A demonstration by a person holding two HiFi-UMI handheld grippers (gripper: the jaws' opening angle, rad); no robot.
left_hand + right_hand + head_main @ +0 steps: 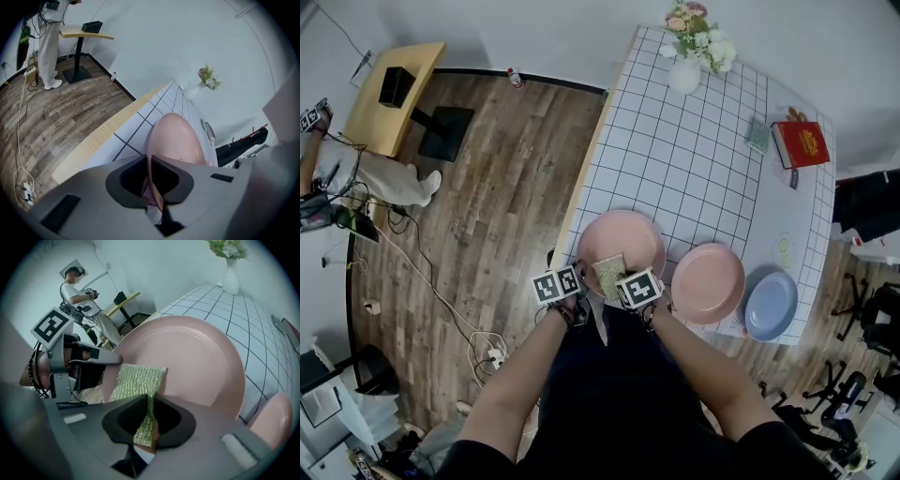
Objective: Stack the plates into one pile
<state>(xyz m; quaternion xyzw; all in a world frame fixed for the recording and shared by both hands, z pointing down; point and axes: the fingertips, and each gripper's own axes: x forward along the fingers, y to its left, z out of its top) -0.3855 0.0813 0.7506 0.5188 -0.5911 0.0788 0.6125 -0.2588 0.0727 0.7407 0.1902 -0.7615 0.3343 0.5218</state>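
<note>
**A:** What does the head view show that the gripper views miss?

**B:** All three plates at once. The pink plate [623, 234] lies just ahead of both claws, at the near edge of the table [675, 159]. A second pink plate [708, 281] sits just off the right side of the right claw [622, 281], and a blue plate [771, 305] sits just beside that one, farther right. They are in a row, not stacked.

**A:** And the gripper views?

**B:** They show the grips. In the left gripper view the left claw [149, 161] is narrowed to a slit, and the pink plate's rim runs edge-on between its jaws, clamped. In the right gripper view the right claw is pinched on the near end of a green scouring pad [138, 380]. The rest of the pad fans forward over the plate's inner face. That view also catches the left claw from the side, at the rim off to the right claw's left.

**A:** How does that plate look?

**B:** It is round and shallow with a broad rim, smooth, salmon-pink and faintly glossy. Seen from the left claw it foreshortens to a narrow oval stretching away. I cannot tell whether it is lifted clear of the table.

**A:** What about the other materials?

**B:** The pad is a rectangle of knitted, glittery yellow-green mesh, creased where the jaws bite it. The table has a white top ruled in dark squares, with a pale wooden edge. Far ahead of the claws stands a white vase [684, 75] of pale flowers.
</note>
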